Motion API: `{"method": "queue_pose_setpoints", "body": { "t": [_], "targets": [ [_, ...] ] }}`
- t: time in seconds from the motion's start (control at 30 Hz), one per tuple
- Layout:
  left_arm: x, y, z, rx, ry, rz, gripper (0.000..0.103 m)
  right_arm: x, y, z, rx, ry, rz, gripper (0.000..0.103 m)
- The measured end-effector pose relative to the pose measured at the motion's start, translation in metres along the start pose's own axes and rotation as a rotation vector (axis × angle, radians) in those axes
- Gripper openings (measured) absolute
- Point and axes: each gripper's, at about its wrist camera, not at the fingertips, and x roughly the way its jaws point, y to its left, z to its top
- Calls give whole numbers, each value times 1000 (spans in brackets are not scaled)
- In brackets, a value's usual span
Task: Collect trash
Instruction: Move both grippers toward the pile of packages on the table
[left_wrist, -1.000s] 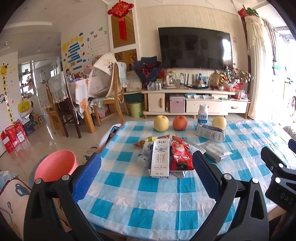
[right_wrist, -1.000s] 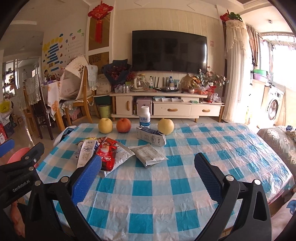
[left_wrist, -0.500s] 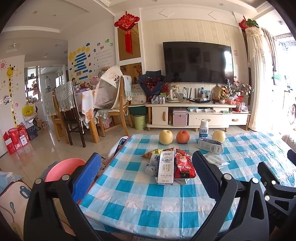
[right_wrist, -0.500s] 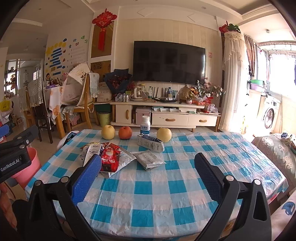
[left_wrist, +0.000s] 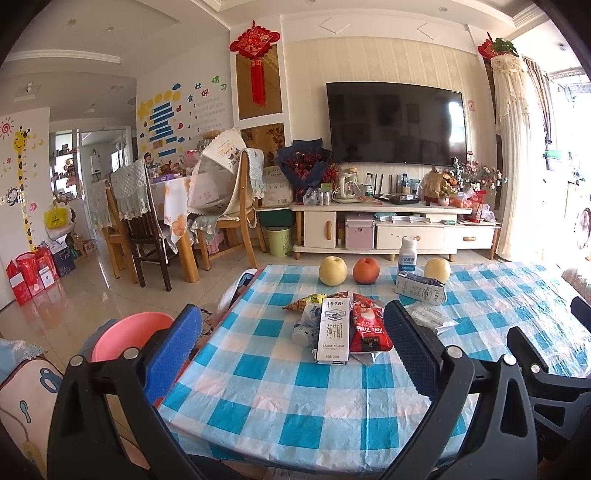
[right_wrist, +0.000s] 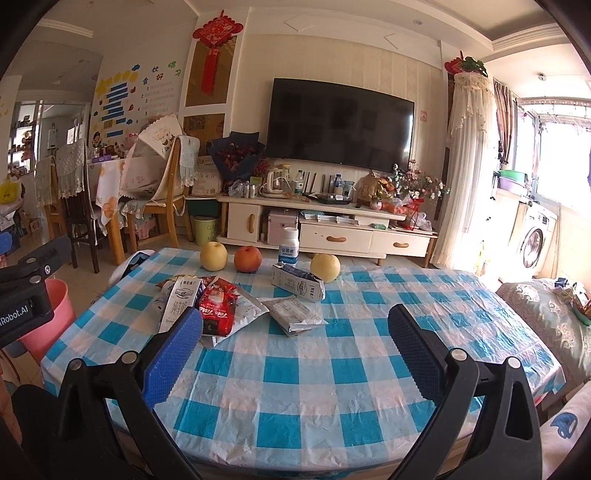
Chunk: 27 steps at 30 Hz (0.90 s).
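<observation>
Trash lies on the blue-checked table (left_wrist: 295, 391): a flat white milk carton (left_wrist: 332, 332), a red snack bag (left_wrist: 367, 326), a small plastic bottle (left_wrist: 304, 328), a second milk carton (left_wrist: 421, 290) and a silver wrapper (right_wrist: 295, 315). The cartons (right_wrist: 179, 302) and red bag (right_wrist: 218, 308) also show in the right wrist view. A pink bin (left_wrist: 127, 334) stands on the floor left of the table. My left gripper (left_wrist: 293, 350) and right gripper (right_wrist: 295, 349) are both open, empty, held back from the table's near edge.
Two yellow pears (left_wrist: 332, 270), a red apple (left_wrist: 365, 269) and a white bottle (left_wrist: 407, 254) stand along the table's far edge. Beyond are a TV cabinet (left_wrist: 388, 229), chairs (left_wrist: 229, 206) and a green bin (left_wrist: 279, 240). A sofa (right_wrist: 546, 310) lies at the right.
Both grippers have pulled back and risen from the table, so the trash looks smaller and farther. Both stay open and empty.
</observation>
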Motion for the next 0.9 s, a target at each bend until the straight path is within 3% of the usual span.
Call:
{"method": "queue_pose_setpoints", "body": {
  "t": [0.27,0.3,0.9],
  "targets": [
    [-4,15,-8,-37,22,-32,99,8,0,-3,-17,14,-21,99],
    [11,6,0,-40,33,-31,99,8,0,-3,-18,13,-22,99],
    [39,-9,-17,-46,83,-60,99,31,-9,-15,6,68,8,99]
  ]
}}
